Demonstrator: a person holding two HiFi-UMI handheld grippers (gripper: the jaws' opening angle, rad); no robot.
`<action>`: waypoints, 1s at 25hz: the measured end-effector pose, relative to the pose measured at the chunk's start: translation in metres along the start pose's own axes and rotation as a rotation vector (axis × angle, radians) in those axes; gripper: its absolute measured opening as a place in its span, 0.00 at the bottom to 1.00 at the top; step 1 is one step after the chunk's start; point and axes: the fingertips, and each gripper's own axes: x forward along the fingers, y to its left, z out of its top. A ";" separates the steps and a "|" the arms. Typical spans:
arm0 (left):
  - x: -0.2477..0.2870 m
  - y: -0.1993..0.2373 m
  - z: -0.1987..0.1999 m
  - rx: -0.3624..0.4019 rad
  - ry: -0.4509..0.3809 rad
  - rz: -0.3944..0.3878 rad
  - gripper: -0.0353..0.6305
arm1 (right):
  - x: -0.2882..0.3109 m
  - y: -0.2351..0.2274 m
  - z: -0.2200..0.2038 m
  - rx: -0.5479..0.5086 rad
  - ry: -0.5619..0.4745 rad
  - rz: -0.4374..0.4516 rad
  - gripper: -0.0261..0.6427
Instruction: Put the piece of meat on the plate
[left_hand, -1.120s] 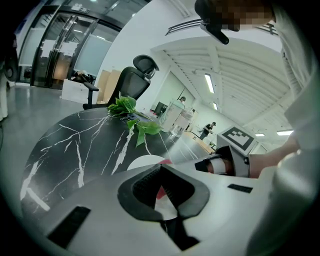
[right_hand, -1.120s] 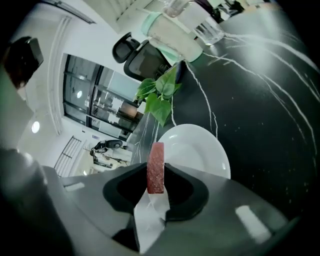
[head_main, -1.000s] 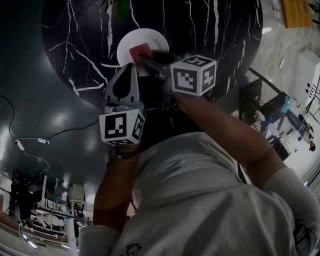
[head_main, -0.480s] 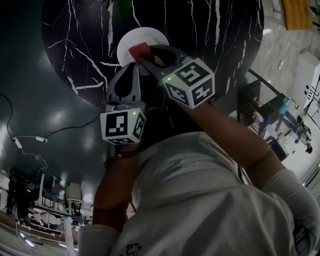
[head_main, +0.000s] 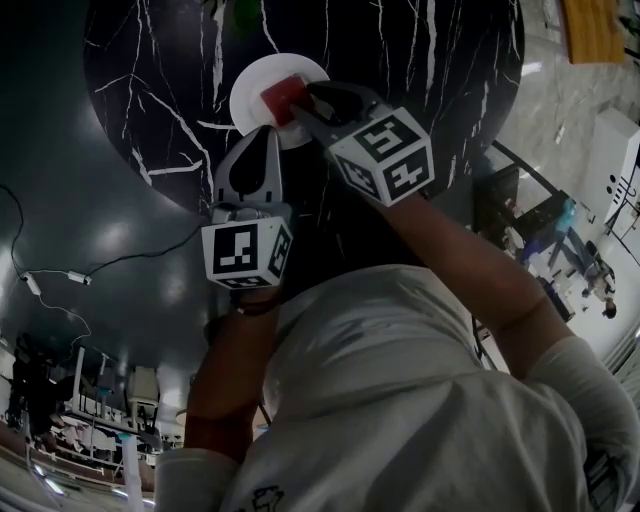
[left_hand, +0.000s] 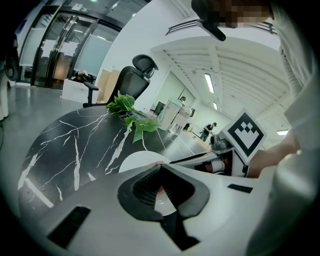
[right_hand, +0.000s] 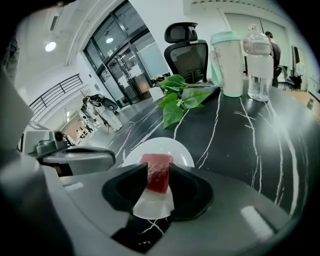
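Note:
A red block of meat (right_hand: 157, 176) stands over the white plate (right_hand: 183, 154) on the black marble table (head_main: 420, 50). My right gripper (right_hand: 159, 169) is open, its jaws having just been opening. The meat still sits between its fingertips, snug against the pads, and I cannot tell whether it rests on the plate. From the head view the meat (head_main: 281, 96) lies on the plate (head_main: 252, 98) at the tip of the right gripper (head_main: 303, 100). My left gripper (head_main: 264, 137) hovers just short of the plate's near rim, shut and empty. Its jaws (left_hand: 160, 168) partly hide the plate (left_hand: 134, 163).
A sprig of green leaves (right_hand: 179, 98) lies behind the plate. A pale cup (right_hand: 226, 62) and a water bottle (right_hand: 259, 60) stand at the back right, with an office chair (right_hand: 187, 50) beyond the table. The table's near edge curves just below the grippers.
The right gripper has rolled, turning its marker cube, and the meat has shifted a little further over the plate. The left gripper has stayed put.

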 end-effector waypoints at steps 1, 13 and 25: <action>-0.001 0.000 -0.001 -0.001 -0.001 0.003 0.06 | 0.000 -0.001 0.000 -0.009 0.001 -0.001 0.20; -0.012 -0.011 -0.013 0.016 -0.015 0.044 0.06 | -0.017 0.033 0.000 -0.216 -0.021 0.045 0.15; -0.058 -0.054 0.004 0.069 -0.111 0.096 0.06 | -0.099 0.087 0.005 -0.416 -0.146 0.150 0.04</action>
